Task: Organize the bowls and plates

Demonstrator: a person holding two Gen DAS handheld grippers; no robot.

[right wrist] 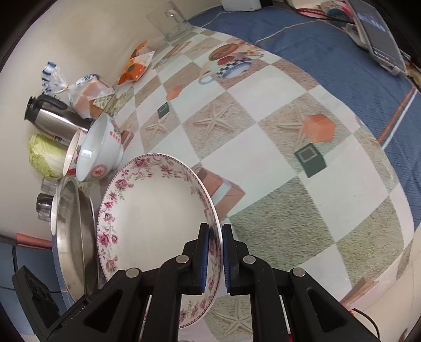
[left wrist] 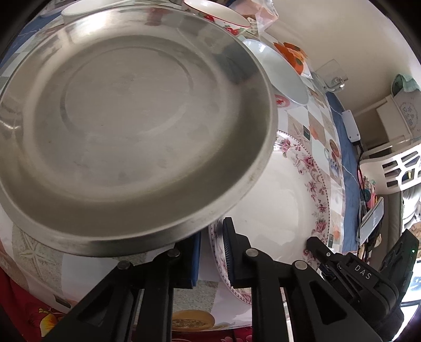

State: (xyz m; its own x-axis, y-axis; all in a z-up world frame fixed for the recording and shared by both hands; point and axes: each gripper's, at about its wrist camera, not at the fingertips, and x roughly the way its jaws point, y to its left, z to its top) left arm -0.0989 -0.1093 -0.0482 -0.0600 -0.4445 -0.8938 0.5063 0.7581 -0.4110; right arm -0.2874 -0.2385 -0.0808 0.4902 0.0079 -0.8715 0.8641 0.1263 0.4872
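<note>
A big steel plate (left wrist: 131, 118) fills the left wrist view, and its near rim sits between the fingers of my left gripper (left wrist: 210, 236), which is shut on it. The plate is tilted and overlaps the floral plate (left wrist: 284, 189). In the right wrist view my right gripper (right wrist: 215, 231) is shut on the right rim of that floral plate (right wrist: 155, 210), with the steel plate (right wrist: 71, 236) just to its left. Two white bowls with red patterns (right wrist: 100, 150) lean together behind the plates. The right gripper's body (left wrist: 342, 265) shows at the floral plate's near edge.
Along the wall stand a steel jug (right wrist: 52, 118), a cabbage (right wrist: 44, 155), bagged bread (right wrist: 89, 94), an orange packet (right wrist: 134, 65) and a clear glass mug (right wrist: 171, 21). A phone (right wrist: 379, 34) lies on the blue cloth at the far right. The checked tablecloth (right wrist: 276, 157) stretches right of the plates.
</note>
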